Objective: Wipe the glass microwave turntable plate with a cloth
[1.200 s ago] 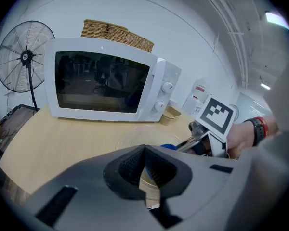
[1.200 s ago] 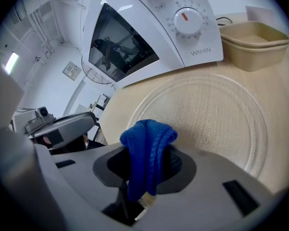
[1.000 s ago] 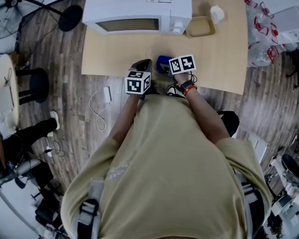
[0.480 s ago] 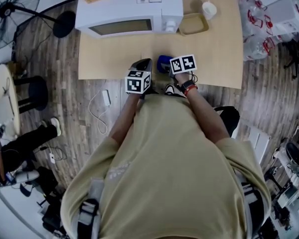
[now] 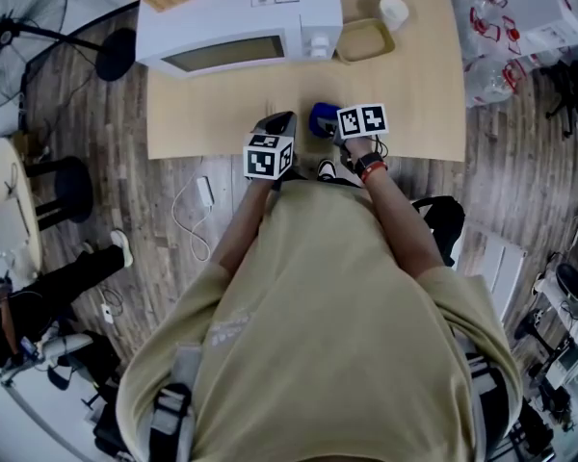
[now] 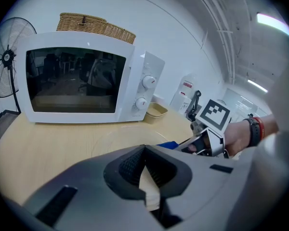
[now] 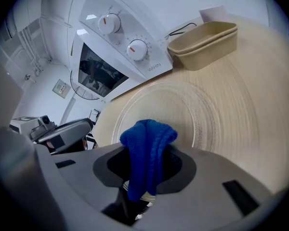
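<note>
Edging the right gripper (image 7: 145,174) a little forward and to its own right over the table (image 7: 265,95) compared with a second ago, and carrying the blue cloth (image 7: 147,138) along with it (a small shift, partly muddled by the head camera swinging too). Keeping the left gripper (image 6: 145,150) parked at the near table edge, much as before. Probably bringing the cloth onto the glass or just starting a stroke, with most of the wiping still to come. Not possible to tell whether cloth and glass are touching.

Clamping the cloth firmly at its bunched middle, right jaws closed on it, with the folded end poking out ahead of the jaws toward the plate and a shorter tail hanging back between them. Running its long axis along the jaws, then, pointing away from the person toward the microwave (image 6: 77,81).

Pressing the left jaws together at their tips, with nothing visible between them.

Lying flat on the table in front of the microwave, face up, showing only as faint concentric rings: the glass turntable plate (image 7: 204,117), just beyond the cloth. Being round, offering no long axis and no heading to speak of (any wiping direction serving equally).
</note>
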Available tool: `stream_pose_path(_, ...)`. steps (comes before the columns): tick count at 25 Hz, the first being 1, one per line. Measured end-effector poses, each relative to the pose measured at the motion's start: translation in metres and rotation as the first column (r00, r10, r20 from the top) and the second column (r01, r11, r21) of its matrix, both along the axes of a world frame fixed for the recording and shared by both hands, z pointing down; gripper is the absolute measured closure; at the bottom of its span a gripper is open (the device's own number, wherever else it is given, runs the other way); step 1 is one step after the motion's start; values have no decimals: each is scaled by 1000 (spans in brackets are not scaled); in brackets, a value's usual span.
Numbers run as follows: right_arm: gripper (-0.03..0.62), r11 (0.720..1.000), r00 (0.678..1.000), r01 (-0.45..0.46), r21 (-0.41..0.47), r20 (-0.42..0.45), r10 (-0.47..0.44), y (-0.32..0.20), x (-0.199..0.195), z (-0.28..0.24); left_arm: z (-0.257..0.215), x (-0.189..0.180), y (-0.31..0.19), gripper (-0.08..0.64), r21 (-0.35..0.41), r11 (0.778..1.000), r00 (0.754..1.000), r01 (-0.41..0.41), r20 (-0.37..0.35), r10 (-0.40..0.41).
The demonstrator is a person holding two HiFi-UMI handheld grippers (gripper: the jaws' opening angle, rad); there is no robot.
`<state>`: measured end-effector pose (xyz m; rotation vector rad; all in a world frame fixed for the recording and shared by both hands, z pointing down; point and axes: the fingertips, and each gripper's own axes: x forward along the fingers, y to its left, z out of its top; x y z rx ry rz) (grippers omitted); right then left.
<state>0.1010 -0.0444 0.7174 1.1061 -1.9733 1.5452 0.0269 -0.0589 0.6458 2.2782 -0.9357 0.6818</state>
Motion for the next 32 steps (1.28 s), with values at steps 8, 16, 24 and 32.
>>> stream_pose_path(8,465,1000,1000,-12,-6,-14,12,3,26,0,-2,8,2,543,-3,1000,1000,20,-1,-20)
stream_pose_path(16,465,997,997,-74,-23,-35,73,10,53,-2,-20,30,15,543,14,999,999,-32,-12,32)
stream_pose_path(24,463,990,985,-140,-31,-105,136,15,67,-1,-27,28,8,543,37,993,993,-109,-33,110)
stream_pose_path(32,462,985,969,-171,-24,-187,164,22,78,-3,-34,8,9,543,34,993,992,-113,-59,115)
